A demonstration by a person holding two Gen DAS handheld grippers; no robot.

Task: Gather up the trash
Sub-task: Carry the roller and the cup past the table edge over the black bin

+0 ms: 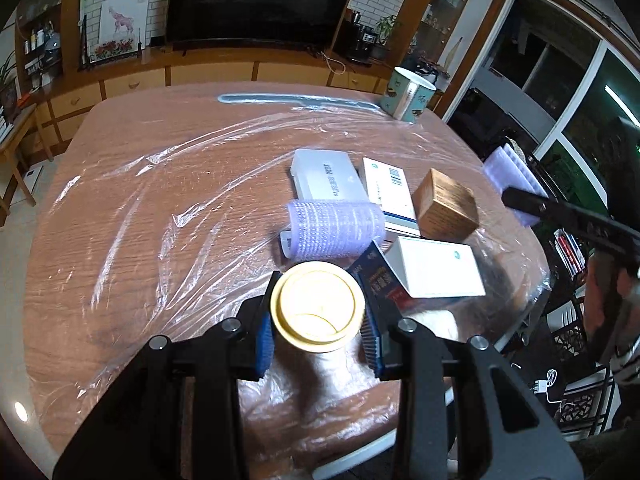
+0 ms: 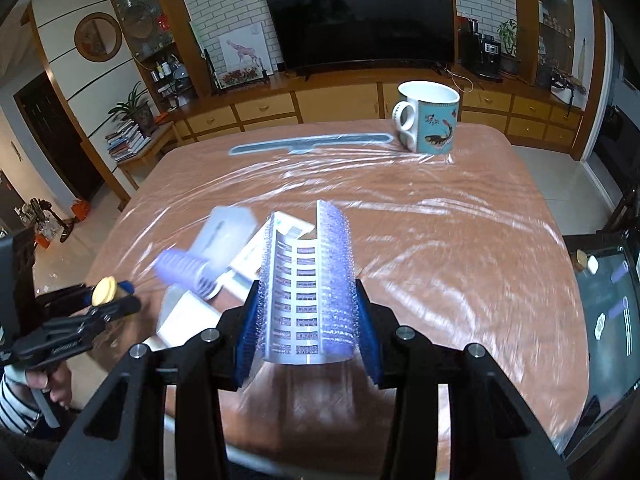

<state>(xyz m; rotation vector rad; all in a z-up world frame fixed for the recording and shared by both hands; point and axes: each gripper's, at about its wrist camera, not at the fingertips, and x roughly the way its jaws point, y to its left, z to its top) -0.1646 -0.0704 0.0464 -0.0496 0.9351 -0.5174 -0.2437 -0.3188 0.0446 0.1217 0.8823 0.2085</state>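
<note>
Yellow plastic fills the left gripper point(image 1: 318, 322): its blue pads point(image 1: 265, 338) are closed on a small round jar point(image 1: 318, 307) with a yellow lid, held up over the near edge of the table point(image 1: 120, 208). Clear film point(image 1: 168, 184) covers the wooden tabletop. Just beyond the jar lies a purple hair roller point(image 1: 335, 229), and around it sits a loose pile: a translucent case point(image 1: 326, 178), a white box point(image 1: 387, 189) with a barcode, a brown wooden box point(image 1: 446, 205), another white box point(image 1: 436, 266) and a dark packet point(image 1: 380, 280) leaning against it. The right gripper point(image 2: 306, 320) is clamped on half of a purple roller shell point(image 2: 308, 288), its bristled outer face against the pads and its slotted inner face towards the camera, held above the table to the right of the pile. A mug point(image 2: 430, 118) painted with a fish stands at the far edge, beside a long grey strip point(image 2: 312, 143) under the film. In the right view a hand point(image 2: 52, 384) with a striped sleeve shows at lower left, behind the left gripper.
</note>
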